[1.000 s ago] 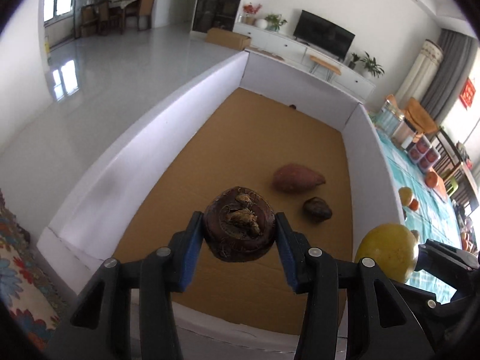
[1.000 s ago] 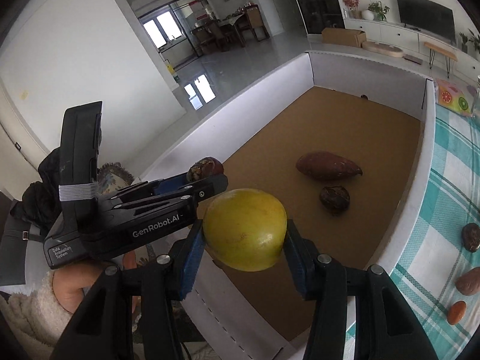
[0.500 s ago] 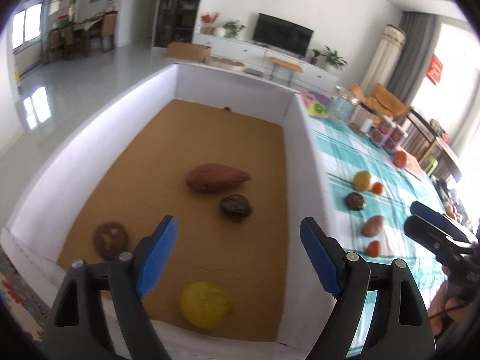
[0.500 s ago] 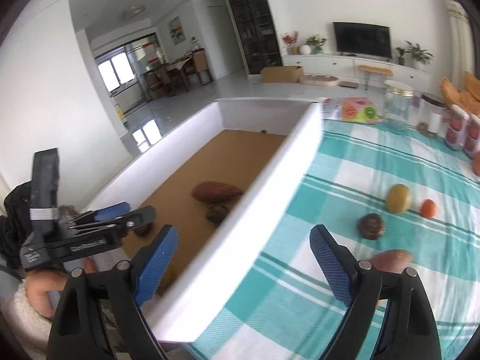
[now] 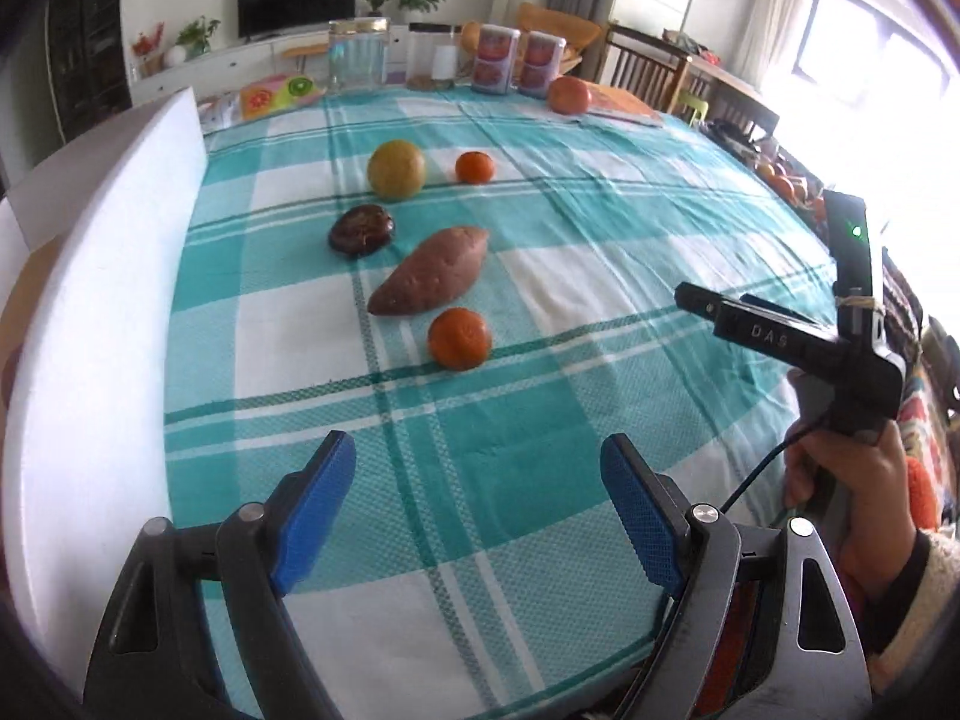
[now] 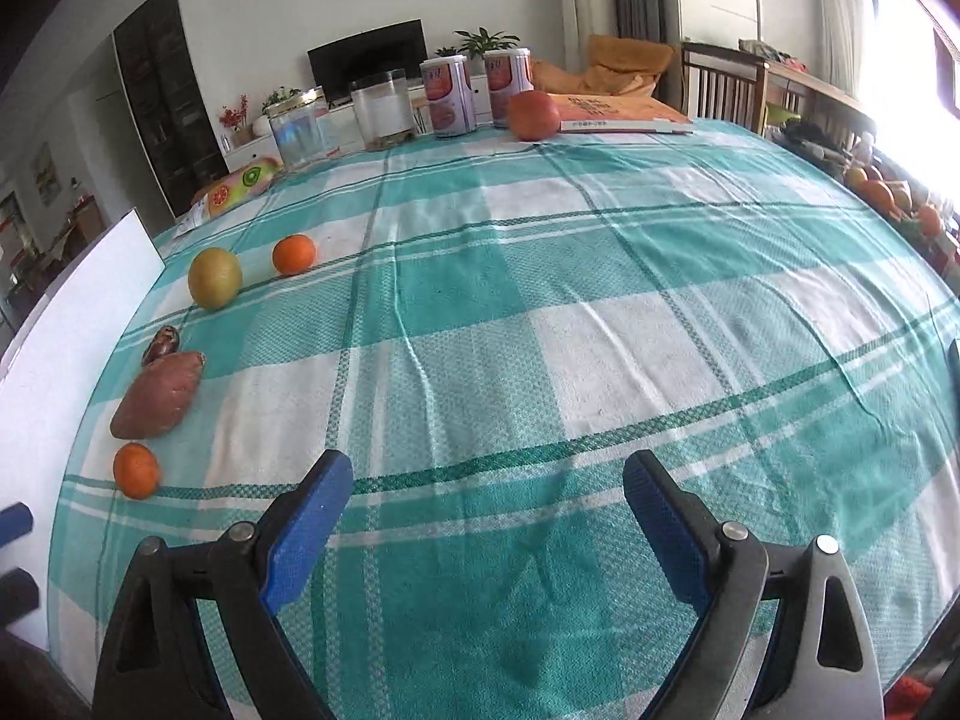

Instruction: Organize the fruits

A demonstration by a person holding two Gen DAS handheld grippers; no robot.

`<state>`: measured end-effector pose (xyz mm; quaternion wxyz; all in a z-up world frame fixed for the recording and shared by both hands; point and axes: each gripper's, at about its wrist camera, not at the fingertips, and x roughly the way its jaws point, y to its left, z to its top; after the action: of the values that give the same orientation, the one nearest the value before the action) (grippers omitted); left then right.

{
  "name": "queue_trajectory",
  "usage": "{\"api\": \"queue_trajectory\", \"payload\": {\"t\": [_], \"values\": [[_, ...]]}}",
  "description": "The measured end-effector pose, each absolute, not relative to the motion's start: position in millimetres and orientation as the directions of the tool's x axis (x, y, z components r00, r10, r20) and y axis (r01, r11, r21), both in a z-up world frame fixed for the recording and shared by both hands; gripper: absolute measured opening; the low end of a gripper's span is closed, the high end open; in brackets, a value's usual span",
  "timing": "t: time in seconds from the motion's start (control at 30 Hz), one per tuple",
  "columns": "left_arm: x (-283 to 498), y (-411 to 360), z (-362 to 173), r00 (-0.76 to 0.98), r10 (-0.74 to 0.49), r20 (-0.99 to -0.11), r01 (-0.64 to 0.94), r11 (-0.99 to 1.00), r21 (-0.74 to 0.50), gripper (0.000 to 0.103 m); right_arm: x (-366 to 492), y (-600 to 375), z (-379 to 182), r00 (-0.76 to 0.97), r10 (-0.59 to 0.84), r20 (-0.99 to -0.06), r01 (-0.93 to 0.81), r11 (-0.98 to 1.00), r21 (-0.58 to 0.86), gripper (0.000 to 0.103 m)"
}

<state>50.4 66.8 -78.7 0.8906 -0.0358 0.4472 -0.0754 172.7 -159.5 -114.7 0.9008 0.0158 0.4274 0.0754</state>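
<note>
Left wrist view: left claw [image 5: 477, 516], blue-padded jaws spread wide, holding nothing, above the desk's teal-and-white checked tablecloth [image 5: 600, 228]. Ahead of it, loose on the cloth: two small orange tangerines, the near one [image 5: 459, 338] closest and the far one [image 5: 474, 167] beyond; one long reddish-brown sweet potato [image 5: 429, 277] just beyond the near tangerine; one dark brown wrinkled round fruit [image 5: 361, 228] left of the potato's far end; one yellow-green round fruit [image 5: 396, 168] beside the far tangerine. Tall white box wall [image 5: 102, 312] left of the claw. Right claw's black body [image 5: 798, 348], hand-held, to the right.

Right wrist view: right claw [image 6: 483, 516], jaws equally wide, empty. The same five items lie far left of it; bare cloth between. One large red-orange fruit [image 6: 533, 114] far ahead, beside two printed cans [image 6: 474, 93] and two clear jars [image 6: 336, 114].
</note>
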Motion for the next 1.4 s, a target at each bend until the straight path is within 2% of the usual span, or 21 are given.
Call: {"api": "queue_trajectory", "payload": {"t": [0.37, 0.73, 1.4], "values": [[74, 85, -120, 0.598, 0.014, -0.801, -0.008, 1.000, 0.011, 0.086, 174, -158, -123, 0.606, 0.167, -0.778, -0.116, 0.986, 0.121, 0.095], [76, 87, -124, 0.618, 0.019, -0.786, -0.020, 1.000, 0.009, 0.093, 175, -157, -123, 0.602, 0.179, -0.778, -0.122, 0.984, 0.132, 0.099], [76, 86, -124, 0.619, 0.024, -0.785, -0.022, 1.000, 0.014, 0.094, 172, -155, -124, 0.588, 0.172, -0.791, -0.131, 0.985, 0.117, 0.103]]}}
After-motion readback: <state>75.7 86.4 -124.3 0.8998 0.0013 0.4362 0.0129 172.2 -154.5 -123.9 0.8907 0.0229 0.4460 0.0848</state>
